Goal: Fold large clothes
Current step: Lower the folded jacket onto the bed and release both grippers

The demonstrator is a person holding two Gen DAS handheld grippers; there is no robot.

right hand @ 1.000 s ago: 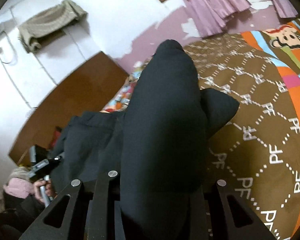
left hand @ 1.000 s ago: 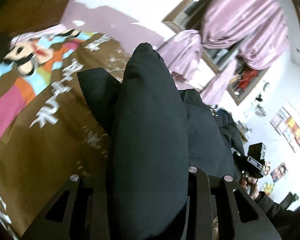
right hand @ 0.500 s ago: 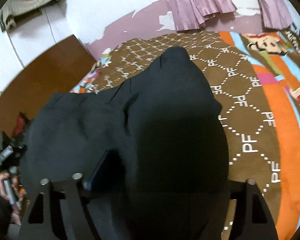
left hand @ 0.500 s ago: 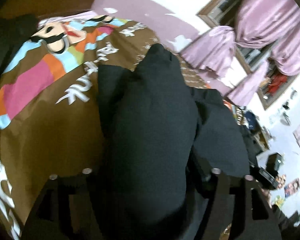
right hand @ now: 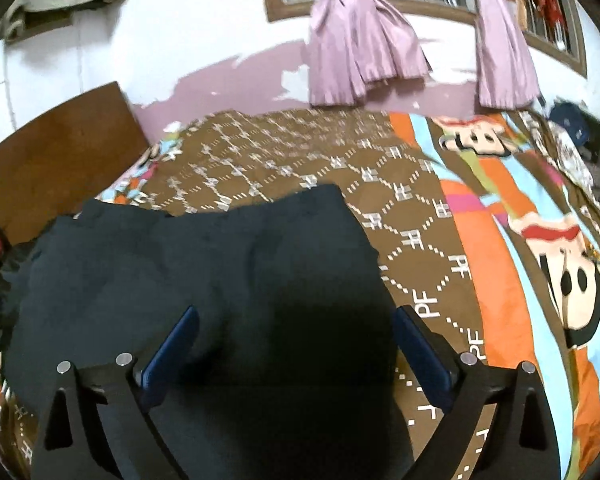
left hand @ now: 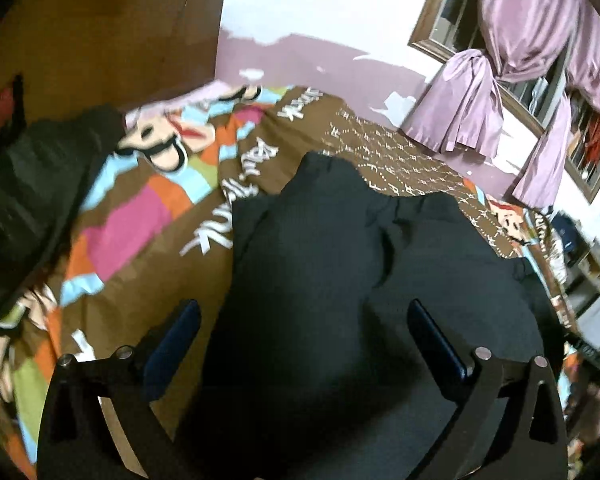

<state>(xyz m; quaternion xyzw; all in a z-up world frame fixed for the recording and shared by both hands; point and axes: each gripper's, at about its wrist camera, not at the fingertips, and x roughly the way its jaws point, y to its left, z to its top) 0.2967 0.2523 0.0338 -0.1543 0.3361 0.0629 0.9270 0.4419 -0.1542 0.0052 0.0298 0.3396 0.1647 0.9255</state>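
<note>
A large black garment (left hand: 340, 264) lies spread on the bed's brown patterned blanket (left hand: 148, 264); it also shows in the right wrist view (right hand: 228, 272). My left gripper (left hand: 304, 312) is open, its blue-padded fingers (left hand: 432, 336) apart over the cloth, holding nothing. My right gripper (right hand: 296, 320) is open too, its fingers (right hand: 176, 340) wide apart just above the garment. The near part of the cloth lies in shadow under both grippers.
The colourful cartoon blanket (right hand: 540, 264) covers the bed. A brown wooden headboard (left hand: 92, 40) stands on the left. Purple curtains (right hand: 360, 52) hang at a window on the far wall. Another dark garment (left hand: 32, 184) lies at the left edge. Clutter sits at the right (left hand: 580, 264).
Both grippers were shut on the raised black garment. They lowered it onto the bed and opened, and the cloth now lies flat between the fingers.
</note>
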